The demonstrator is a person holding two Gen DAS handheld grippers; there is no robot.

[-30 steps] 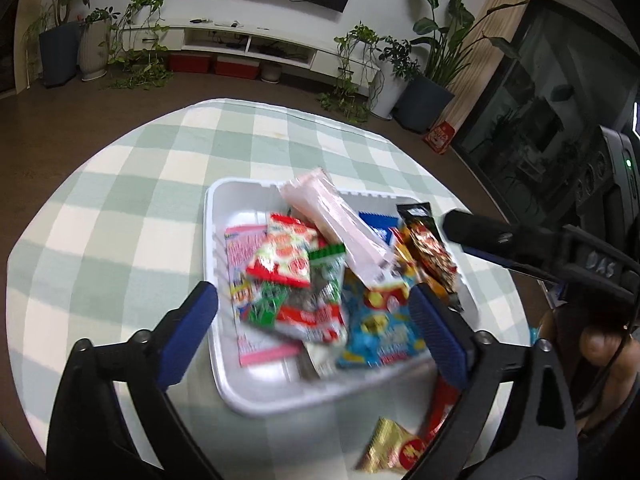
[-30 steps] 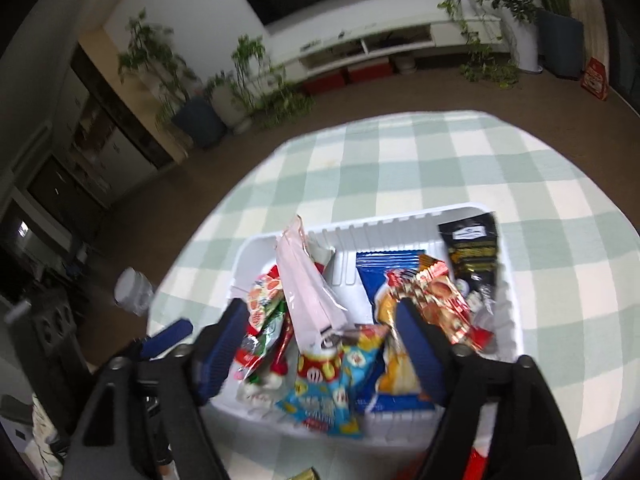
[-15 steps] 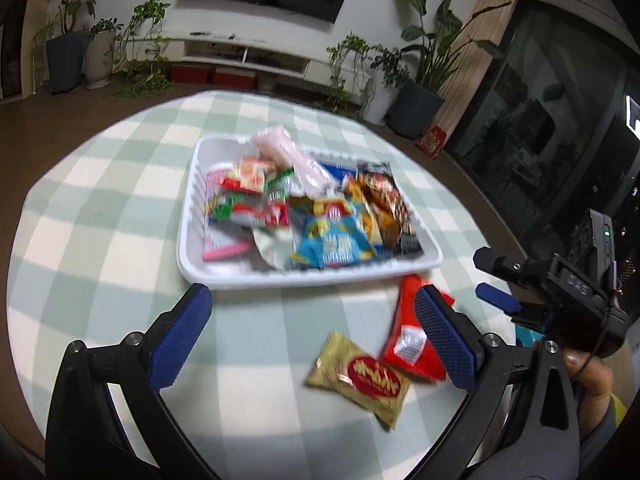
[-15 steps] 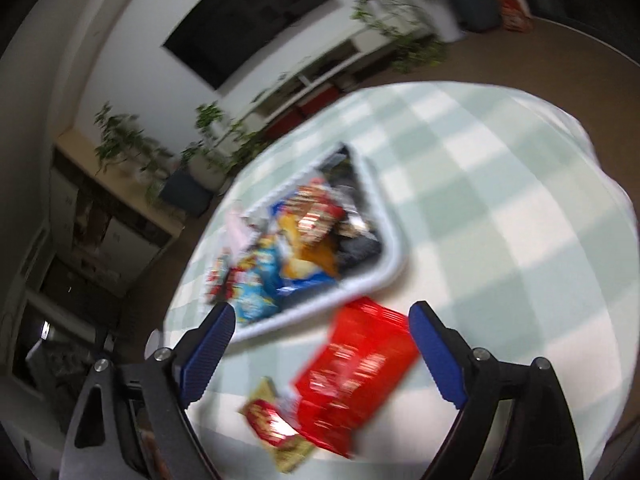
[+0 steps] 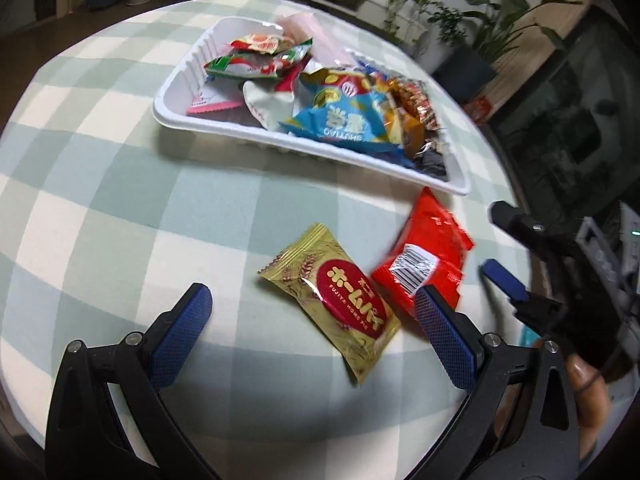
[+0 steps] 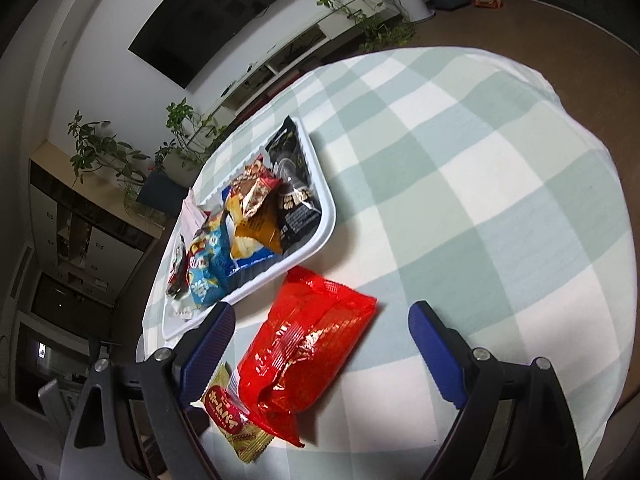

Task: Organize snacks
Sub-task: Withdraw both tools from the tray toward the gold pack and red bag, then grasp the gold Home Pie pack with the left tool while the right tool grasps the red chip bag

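A white tray (image 5: 304,147) holds several snack packets; it also shows in the right wrist view (image 6: 320,236). A gold packet with a red label (image 5: 334,300) and a red packet (image 5: 432,256) lie on the tablecloth in front of it. My left gripper (image 5: 308,312) is open, low over the cloth, with the gold packet between its fingers. My right gripper (image 6: 320,328) is open with the red packet (image 6: 304,352) between its fingers; the gold packet (image 6: 234,420) lies beside its left finger. The right gripper (image 5: 504,248) shows at the right of the left wrist view.
The round table has a green and white checked cloth (image 6: 480,200); its edge runs close at the right (image 6: 616,240). Potted plants (image 5: 472,40), a TV bench (image 6: 304,52) and a wall TV (image 6: 212,12) stand beyond the table.
Both grippers pulled back from over the tray and dropped toward the two loose packets on the cloth. The left now straddles the gold packet, the right straddles the red one.
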